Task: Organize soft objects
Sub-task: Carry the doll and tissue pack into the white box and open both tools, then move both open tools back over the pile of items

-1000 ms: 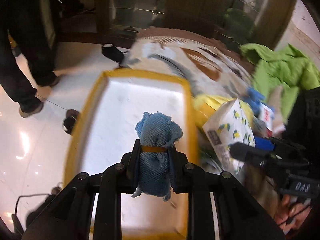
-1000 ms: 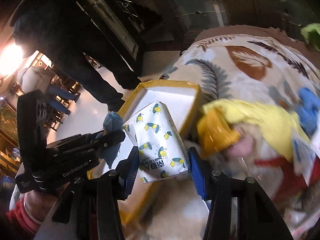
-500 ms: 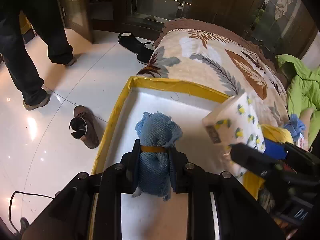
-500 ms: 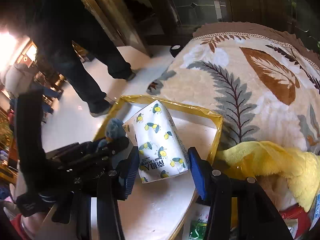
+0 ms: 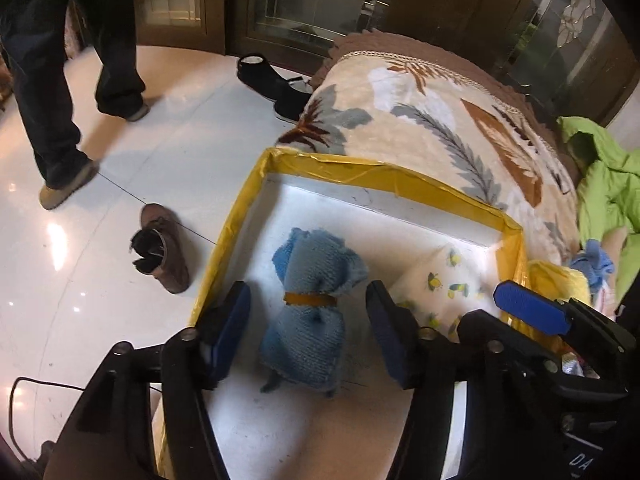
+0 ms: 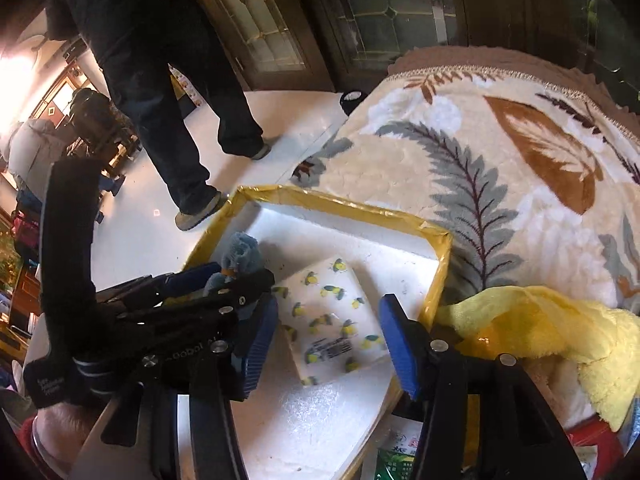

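Note:
A rolled blue towel [image 5: 310,304] bound with a brown band lies on the white floor of a yellow-rimmed foam box [image 5: 384,178]. My left gripper [image 5: 310,332] stands open around it, fingers clear of the cloth. Beside it in the same box [image 6: 436,272] lies a white tissue pack [image 6: 334,316] printed with lemons, also seen in the left wrist view [image 5: 440,284]. My right gripper [image 6: 326,340] is open above the pack, not touching it. The blue towel [image 6: 240,254] shows past the left gripper's black body.
A leaf-patterned blanket [image 6: 500,184] covers the surface behind the box. A yellow cloth [image 6: 560,332] lies at the right, a green garment [image 5: 608,188] further off. On the white floor are a brown shoe [image 5: 160,256], black shoes [image 5: 272,84], and a standing person's legs [image 6: 180,92].
Both grippers have opened. The blue towel and the tissue pack, held half a second ago, now lie released on the box floor.

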Action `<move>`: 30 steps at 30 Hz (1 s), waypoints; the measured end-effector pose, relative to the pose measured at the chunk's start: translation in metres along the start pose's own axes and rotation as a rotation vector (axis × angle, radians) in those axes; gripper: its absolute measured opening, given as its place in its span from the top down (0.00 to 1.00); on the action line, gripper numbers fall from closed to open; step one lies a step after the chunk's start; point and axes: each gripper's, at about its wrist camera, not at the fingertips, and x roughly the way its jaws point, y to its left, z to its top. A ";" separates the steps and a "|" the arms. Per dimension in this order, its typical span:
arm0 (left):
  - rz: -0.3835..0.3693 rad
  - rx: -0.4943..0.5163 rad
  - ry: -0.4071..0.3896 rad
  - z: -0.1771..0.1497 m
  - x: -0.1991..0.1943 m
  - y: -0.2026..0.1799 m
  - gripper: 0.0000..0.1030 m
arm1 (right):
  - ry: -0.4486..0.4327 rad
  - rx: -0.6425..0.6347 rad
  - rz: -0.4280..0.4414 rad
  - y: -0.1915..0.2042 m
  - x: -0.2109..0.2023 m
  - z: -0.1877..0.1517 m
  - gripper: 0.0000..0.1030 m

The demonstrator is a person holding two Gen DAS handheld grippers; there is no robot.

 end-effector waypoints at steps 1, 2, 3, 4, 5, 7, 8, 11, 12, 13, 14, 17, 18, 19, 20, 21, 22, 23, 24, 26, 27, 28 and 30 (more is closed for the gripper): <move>-0.013 -0.004 0.003 0.000 -0.001 0.001 0.38 | -0.008 0.010 0.008 -0.002 -0.005 0.000 0.45; -0.027 -0.009 0.004 0.000 -0.003 0.002 0.37 | -0.017 0.018 0.015 -0.004 -0.011 -0.001 0.45; -0.034 -0.013 -0.003 -0.001 -0.007 0.002 0.37 | -0.036 0.029 0.028 -0.007 -0.022 -0.003 0.45; -0.028 -0.011 -0.016 -0.002 -0.012 0.001 0.37 | -0.049 0.033 0.032 -0.010 -0.030 -0.005 0.45; -0.022 -0.005 -0.027 -0.003 -0.016 0.000 0.37 | -0.064 0.033 0.030 -0.014 -0.042 -0.008 0.44; -0.005 0.019 -0.054 -0.007 -0.028 -0.005 0.37 | -0.092 0.028 0.024 -0.024 -0.064 -0.014 0.39; -0.005 0.027 -0.065 -0.009 -0.033 -0.007 0.37 | -0.107 0.030 0.017 -0.031 -0.076 -0.019 0.38; -0.029 0.038 -0.094 -0.019 -0.055 -0.018 0.36 | -0.161 0.076 -0.014 -0.059 -0.116 -0.038 0.35; -0.038 0.046 -0.104 -0.022 -0.061 -0.023 0.36 | -0.173 0.100 -0.018 -0.069 -0.126 -0.045 0.34; -0.045 0.059 -0.116 -0.026 -0.067 -0.029 0.36 | -0.184 0.130 -0.021 -0.082 -0.138 -0.054 0.34; -0.054 0.084 -0.132 -0.031 -0.074 -0.038 0.36 | -0.190 0.150 -0.028 -0.090 -0.146 -0.061 0.34; -0.088 0.142 -0.149 -0.045 -0.086 -0.062 0.36 | -0.193 0.215 -0.040 -0.116 -0.166 -0.086 0.34; -0.103 0.168 -0.149 -0.051 -0.089 -0.073 0.36 | -0.189 0.232 -0.045 -0.123 -0.170 -0.095 0.34; -0.116 0.193 -0.145 -0.056 -0.092 -0.084 0.36 | -0.180 0.246 -0.043 -0.128 -0.171 -0.102 0.34; -0.128 0.213 -0.140 -0.060 -0.093 -0.092 0.36 | -0.176 0.257 -0.037 -0.132 -0.172 -0.108 0.34; -0.143 0.240 -0.132 -0.065 -0.094 -0.103 0.36 | -0.172 0.277 -0.024 -0.136 -0.171 -0.116 0.34; -0.154 0.261 -0.126 -0.069 -0.095 -0.112 0.36 | -0.164 0.304 -0.003 -0.141 -0.170 -0.124 0.34; -0.168 0.290 -0.119 -0.075 -0.096 -0.124 0.36 | -0.158 0.324 0.014 -0.143 -0.167 -0.129 0.34; -0.174 0.306 -0.115 -0.080 -0.096 -0.131 0.36 | -0.149 0.346 0.036 -0.146 -0.164 -0.133 0.34; -0.187 0.337 -0.097 -0.090 -0.094 -0.145 0.36 | -0.132 0.394 0.085 -0.151 -0.154 -0.136 0.34; -0.195 0.350 -0.077 -0.096 -0.091 -0.153 0.36 | -0.131 0.426 0.117 -0.154 -0.150 -0.136 0.34; -0.205 0.361 -0.052 -0.101 -0.087 -0.160 0.36 | -0.130 0.457 0.149 -0.157 -0.147 -0.135 0.33; -0.213 0.383 -0.020 -0.110 -0.081 -0.170 0.36 | -0.127 0.494 0.180 -0.160 -0.144 -0.135 0.33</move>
